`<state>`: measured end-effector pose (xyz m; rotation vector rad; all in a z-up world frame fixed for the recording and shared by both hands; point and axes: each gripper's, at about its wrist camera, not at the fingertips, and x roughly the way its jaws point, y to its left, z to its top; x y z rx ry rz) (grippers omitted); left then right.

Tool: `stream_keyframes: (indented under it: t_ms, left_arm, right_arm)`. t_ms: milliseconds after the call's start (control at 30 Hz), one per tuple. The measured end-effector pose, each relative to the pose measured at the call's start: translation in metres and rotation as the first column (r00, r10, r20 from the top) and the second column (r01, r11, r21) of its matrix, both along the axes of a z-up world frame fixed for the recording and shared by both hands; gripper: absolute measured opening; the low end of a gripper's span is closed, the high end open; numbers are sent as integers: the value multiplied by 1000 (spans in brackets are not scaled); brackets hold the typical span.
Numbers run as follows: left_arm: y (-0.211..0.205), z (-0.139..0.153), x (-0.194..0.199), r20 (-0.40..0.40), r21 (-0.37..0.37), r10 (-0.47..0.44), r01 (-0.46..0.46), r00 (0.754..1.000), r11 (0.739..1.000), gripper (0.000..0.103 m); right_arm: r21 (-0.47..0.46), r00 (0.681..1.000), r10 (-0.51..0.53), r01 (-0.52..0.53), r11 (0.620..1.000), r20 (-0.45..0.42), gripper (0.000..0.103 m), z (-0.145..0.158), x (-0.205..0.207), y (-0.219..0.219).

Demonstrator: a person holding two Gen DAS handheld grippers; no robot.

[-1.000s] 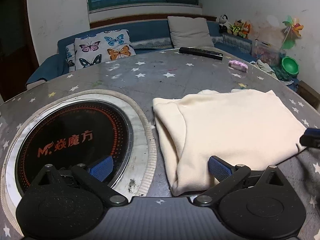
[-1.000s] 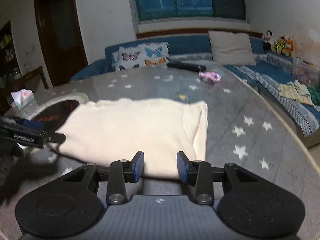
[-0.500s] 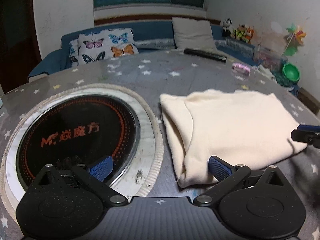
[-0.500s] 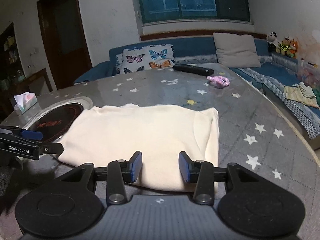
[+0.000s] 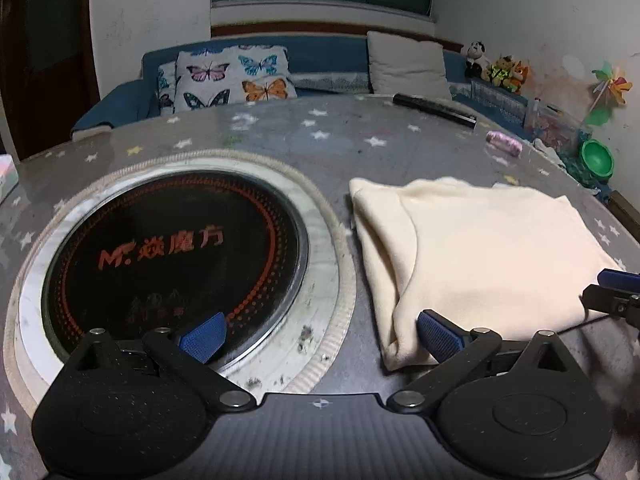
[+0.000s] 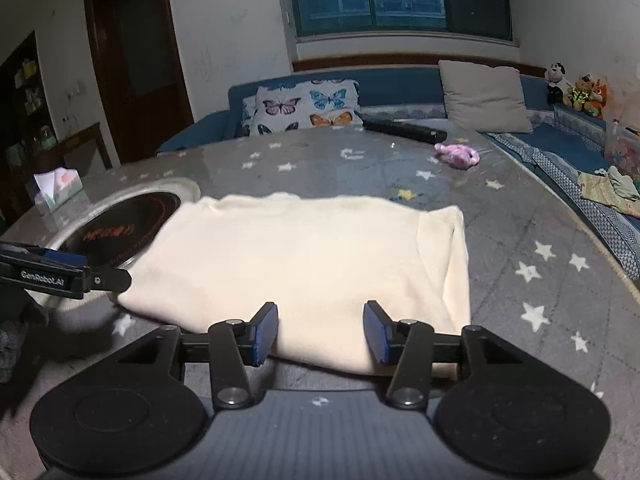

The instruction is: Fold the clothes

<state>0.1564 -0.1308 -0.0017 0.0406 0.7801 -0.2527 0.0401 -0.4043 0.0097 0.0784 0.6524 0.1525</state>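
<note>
1. You have the cream garment [image 6: 304, 256] lying flat on the star-patterned table [image 6: 532, 248], already folded into a rough rectangle with both side edges turned in. It sits near the table's front edge, just beside the round cooktop [image 5: 172, 252] sunk into the tabletop.
2. Your right gripper [image 6: 320, 334] stands at the garment's near edge. Its jaws have just been opening and are now partly spread, with the folded hem between them, but the pads are not pressing on it.
3. Your left gripper [image 5: 316, 336] is spread wide and holds nothing. One pad sits over the cooktop, the other is at the garment's near left corner; you cannot tell whether it touches the cloth.
4. Judging by the shape, the side folds are done. At least one more fold, bringing one end over the other, seems left.
5. The left view shows you the layered fold along the garment's left side and the cooktop's rim. The right view shows the turned-in right edge, the tissue box [image 6: 56, 190] and the pink toy [image 6: 458, 156] near the far edge.
</note>
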Motion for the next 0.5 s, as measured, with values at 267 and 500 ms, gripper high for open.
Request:
stream_keyframes:
  t_ms: [267, 500]
  left_arm:
    - [5, 5, -16, 13, -2, -6, 6, 1000, 1000, 103]
    - [13, 4, -34, 17, -4, -12, 12, 1000, 1000, 103]
  right_arm:
    - [-25, 1000, 0, 1, 1000, 20, 72, 3, -7, 14]
    - [-19, 999, -12, 12, 1000, 35, 87, 4, -24, 27]
